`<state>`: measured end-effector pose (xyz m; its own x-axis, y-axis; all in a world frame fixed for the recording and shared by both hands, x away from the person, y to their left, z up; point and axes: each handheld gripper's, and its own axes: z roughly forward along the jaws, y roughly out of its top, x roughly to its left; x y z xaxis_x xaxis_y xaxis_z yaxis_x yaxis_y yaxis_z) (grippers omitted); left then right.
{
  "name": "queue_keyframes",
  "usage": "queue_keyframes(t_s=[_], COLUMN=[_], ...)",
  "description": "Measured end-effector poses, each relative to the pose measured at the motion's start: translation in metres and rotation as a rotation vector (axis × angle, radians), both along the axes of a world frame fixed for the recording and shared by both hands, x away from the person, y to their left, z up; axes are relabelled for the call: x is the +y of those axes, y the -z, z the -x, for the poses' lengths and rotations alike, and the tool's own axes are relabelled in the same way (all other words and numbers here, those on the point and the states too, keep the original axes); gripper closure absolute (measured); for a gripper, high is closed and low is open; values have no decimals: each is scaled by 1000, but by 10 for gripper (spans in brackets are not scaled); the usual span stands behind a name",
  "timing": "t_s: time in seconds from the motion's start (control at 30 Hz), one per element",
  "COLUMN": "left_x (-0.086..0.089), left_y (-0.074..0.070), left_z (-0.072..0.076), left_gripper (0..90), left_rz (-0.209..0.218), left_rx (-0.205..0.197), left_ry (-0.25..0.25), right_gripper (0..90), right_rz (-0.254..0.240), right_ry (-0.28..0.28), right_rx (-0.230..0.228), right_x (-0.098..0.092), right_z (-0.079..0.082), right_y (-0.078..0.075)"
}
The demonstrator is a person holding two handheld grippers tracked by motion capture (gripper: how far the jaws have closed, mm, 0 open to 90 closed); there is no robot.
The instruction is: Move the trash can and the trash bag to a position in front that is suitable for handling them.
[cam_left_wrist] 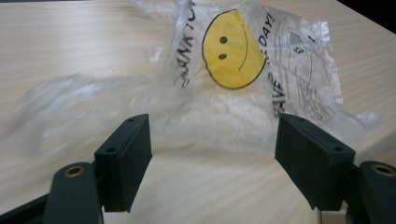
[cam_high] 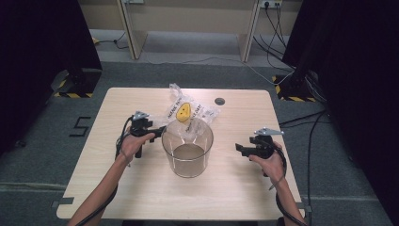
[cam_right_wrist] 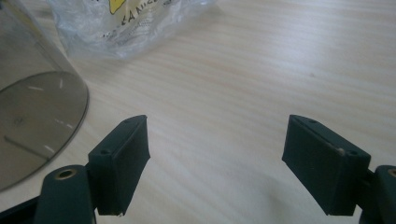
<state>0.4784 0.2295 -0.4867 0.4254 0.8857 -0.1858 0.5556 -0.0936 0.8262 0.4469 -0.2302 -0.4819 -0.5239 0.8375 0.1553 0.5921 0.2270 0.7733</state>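
- We see a clear round plastic container (cam_high: pixel 187 149), open at the top, standing upright at the middle of the light wooden bench (cam_high: pixel 113 188).
- We see a crumpled clear plastic bag printed with a yellow smiley face and black lettering (cam_high: pixel 186 111) lying just behind the container, toward the far edge; its near part appears to meet the container's rim.
- We note the left gripper (cam_high: pixel 157 132) just left of the container, at rim height, its tip close to the rim; in the left gripper view its black fingers (cam_left_wrist: pixel 125 161) stand wide apart with nothing between them, the bag (cam_left_wrist: pixel 243 60) ahead of them.
- We note the right gripper (cam_high: pixel 241 149) to the right of the container and apart from it; in the right gripper view its fingers (cam_right_wrist: pixel 120 163) are likewise spread wide and empty, with the container's grey base (cam_right_wrist: pixel 32 121) at the left.
- We mark a small dark round disc (cam_high: pixel 219 100) in the bench near the far edge.
- We see grey carpet (cam_high: pixel 42 155) around the bench, black curtains (cam_high: pixel 37 47) at both sides, and cables (cam_high: pixel 277 28) on the floor beyond.
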Motion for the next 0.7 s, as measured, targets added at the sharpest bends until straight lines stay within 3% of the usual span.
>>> queue_keyframes(t_s=[0.07,0.2,0.23,0.33,0.37,0.6,0.7], left_x=[5,23,23,31,35,37,40], left_y=[1,-1,-1,2,8,24,34], left_z=[8,47,47,72,86,110,120], left_gripper=[261,255,254,249,246,240,227], left_rz=[-10,-90,-90,-119,-128,-205,-252], left_rx=[-1,-32,-32,-32,-20,24,55], left_ry=[-7,-20,-20,-25,-33,12,33], right_gripper=[228,233,233,238,241,284,305], right_rz=[3,23,23,24,19,39,48], right_ry=[-3,-37,-37,-38,-42,-47,-50], right_rx=[-1,-17,-17,-21,-20,-11,-18], right_x=[5,26,26,36,39,51,65], right_z=[-4,-24,-24,-34,-40,-59,-77], right_y=[0,-2,-2,-2,-2,0,-2])
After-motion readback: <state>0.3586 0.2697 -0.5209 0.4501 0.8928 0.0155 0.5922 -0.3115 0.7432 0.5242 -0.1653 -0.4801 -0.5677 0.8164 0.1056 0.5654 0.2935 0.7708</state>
